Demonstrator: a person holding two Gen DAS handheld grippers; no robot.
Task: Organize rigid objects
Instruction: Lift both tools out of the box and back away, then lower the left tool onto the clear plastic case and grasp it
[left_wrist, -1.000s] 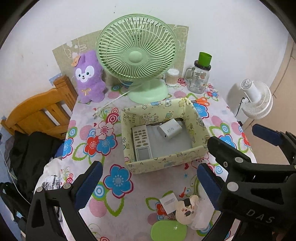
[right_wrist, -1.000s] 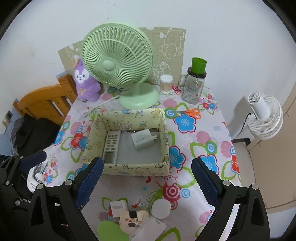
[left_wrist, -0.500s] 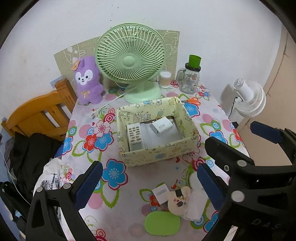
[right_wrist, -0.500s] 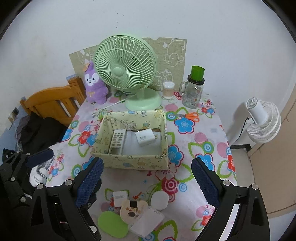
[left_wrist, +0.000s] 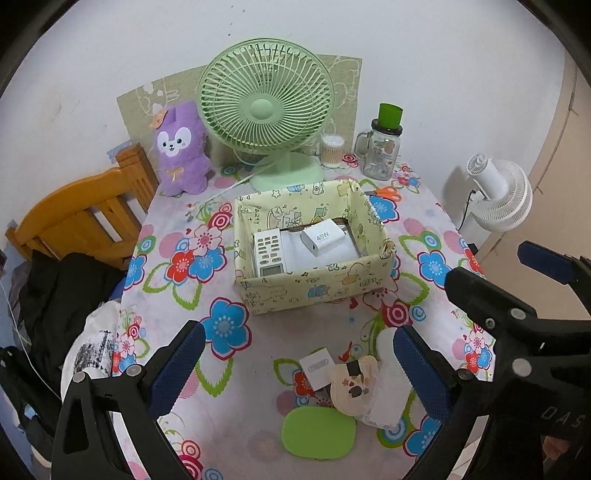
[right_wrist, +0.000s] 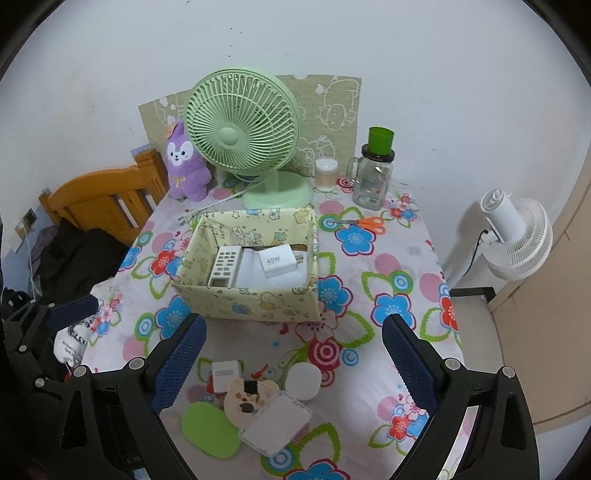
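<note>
Right wrist view showed the fabric box (right_wrist: 246, 284) mid-table, holding a remote (right_wrist: 224, 266) and charger (right_wrist: 277, 263); loose pieces huddled near: green oval (right_wrist: 208, 428), clear case (right_wrist: 275, 426), bear trinket (right_wrist: 248, 400). Both the left gripper (left_wrist: 299, 369) and right gripper (right_wrist: 293, 365) hung wide, empty. Overlapping pieces risked dragging neighbours off the near edge. Bear partly hid the small white box (right_wrist: 224, 376).

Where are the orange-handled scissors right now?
The orange-handled scissors lie flat on the floral tablecloth at the far right, just behind the yellow fabric box and in front of the glass mug jar.
</note>
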